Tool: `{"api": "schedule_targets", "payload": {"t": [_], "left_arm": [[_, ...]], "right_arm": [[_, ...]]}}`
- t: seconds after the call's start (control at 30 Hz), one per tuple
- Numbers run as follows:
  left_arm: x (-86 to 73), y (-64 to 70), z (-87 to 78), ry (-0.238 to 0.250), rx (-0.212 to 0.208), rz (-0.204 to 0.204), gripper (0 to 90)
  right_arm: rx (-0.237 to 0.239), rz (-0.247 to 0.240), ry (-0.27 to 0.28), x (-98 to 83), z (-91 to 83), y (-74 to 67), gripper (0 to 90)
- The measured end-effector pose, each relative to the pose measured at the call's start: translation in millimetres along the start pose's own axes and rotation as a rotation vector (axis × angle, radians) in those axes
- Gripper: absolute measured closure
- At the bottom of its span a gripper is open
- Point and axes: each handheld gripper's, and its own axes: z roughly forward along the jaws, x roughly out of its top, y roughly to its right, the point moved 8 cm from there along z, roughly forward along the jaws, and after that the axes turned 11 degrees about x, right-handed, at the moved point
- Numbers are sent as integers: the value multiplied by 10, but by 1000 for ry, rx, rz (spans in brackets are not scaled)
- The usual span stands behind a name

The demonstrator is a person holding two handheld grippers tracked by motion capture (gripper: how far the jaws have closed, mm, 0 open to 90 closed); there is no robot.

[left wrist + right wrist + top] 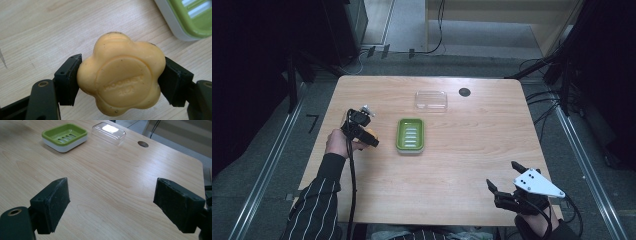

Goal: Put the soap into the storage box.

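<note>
Pinching a flower-shaped yellow soap bar point(120, 75) from both sides, the left gripper point(364, 131) keeps it clear of the table point(462, 165), near the left edge and just beside the green soap dish point(411, 135). Pads press on opposite lobes (the stamped face looks at the camera). A clear plastic lid point(431, 100) lies beyond the dish, toward the far edge, next to a round cable hole point(464, 92). At the near right corner the right gripper point(507, 182) hovers with jaws spread wide, empty.
</note>
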Motion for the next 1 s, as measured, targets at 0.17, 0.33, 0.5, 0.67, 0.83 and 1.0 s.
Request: {"api": "schedule_targets", "payload": {"t": [0.17, 0.33, 0.5, 0.67, 0.83, 1.0], "left_arm": [[57, 38, -2, 12, 0, 13, 275], [137, 86, -13, 32, -3, 18, 275], [202, 134, -11, 38, -3, 30, 275], [310, 211, -27, 58, -10, 48, 275], [390, 280, -29, 77, -7, 54, 275], [458, 329, -38, 95, -6, 60, 275]], "right_arm": [[0, -1, 0, 0, 1, 0, 136], [1, 1, -1, -1, 1, 0, 136], [2, 0, 0, 0, 1, 1, 136], [2, 2, -1, -2, -1, 2, 136], [2, 1, 0, -1, -1, 4, 136], [3, 2, 0, -2, -2, 4, 136]]}}
